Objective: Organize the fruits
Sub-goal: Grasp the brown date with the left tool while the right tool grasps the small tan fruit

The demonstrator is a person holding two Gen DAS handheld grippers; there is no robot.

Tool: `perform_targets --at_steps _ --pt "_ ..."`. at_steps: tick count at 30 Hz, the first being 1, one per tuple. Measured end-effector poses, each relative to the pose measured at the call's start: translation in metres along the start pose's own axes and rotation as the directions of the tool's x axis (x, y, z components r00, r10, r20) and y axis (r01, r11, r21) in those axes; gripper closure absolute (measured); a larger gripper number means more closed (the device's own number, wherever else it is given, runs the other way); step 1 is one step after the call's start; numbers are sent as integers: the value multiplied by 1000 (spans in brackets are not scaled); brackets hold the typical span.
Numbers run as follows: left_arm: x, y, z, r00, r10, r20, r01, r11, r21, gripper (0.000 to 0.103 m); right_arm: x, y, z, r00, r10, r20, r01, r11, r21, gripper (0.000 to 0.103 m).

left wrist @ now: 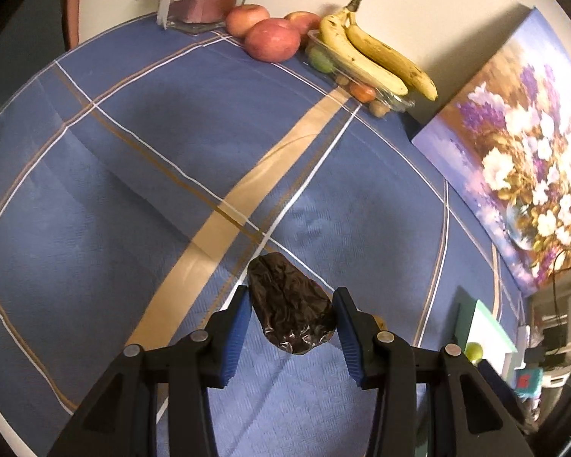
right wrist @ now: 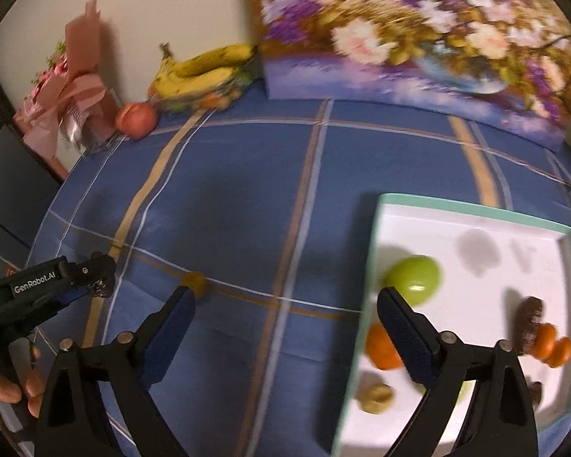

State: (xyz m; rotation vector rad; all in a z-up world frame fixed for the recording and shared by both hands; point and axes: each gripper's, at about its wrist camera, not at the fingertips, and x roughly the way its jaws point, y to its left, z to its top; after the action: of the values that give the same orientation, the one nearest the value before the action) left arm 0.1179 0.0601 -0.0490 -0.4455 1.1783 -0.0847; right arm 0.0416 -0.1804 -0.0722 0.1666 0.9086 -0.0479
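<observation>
Fingers: left gripper (left wrist: 291,318) clamps dark wrinkled fruit (left wrist: 291,306); right gripper (right wrist: 285,310) apart, empty; tray (right wrist: 472,209) blurred, cut off.

dark wrinkled fruit (left wrist: 291,306), lifted above tablecloth

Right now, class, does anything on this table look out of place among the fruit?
Yes: one small brownish fruit lies alone mid-cloth, away from both the tray and the far fruit pile. The bananas also sit balanced atop a clear punnet.
</observation>
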Motion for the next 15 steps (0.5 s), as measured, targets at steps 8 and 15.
perform_targets --at_steps 8,15 --pt "5 16 11 1000 -21 -17 20 998 -66 56 42 42 12 995 48 -92 -52 997 -49 42" --pt "6 21 14 1000 -23 -17 21 996 -89 56 68 74 11 988 39 -149 -59 989 -136 65"
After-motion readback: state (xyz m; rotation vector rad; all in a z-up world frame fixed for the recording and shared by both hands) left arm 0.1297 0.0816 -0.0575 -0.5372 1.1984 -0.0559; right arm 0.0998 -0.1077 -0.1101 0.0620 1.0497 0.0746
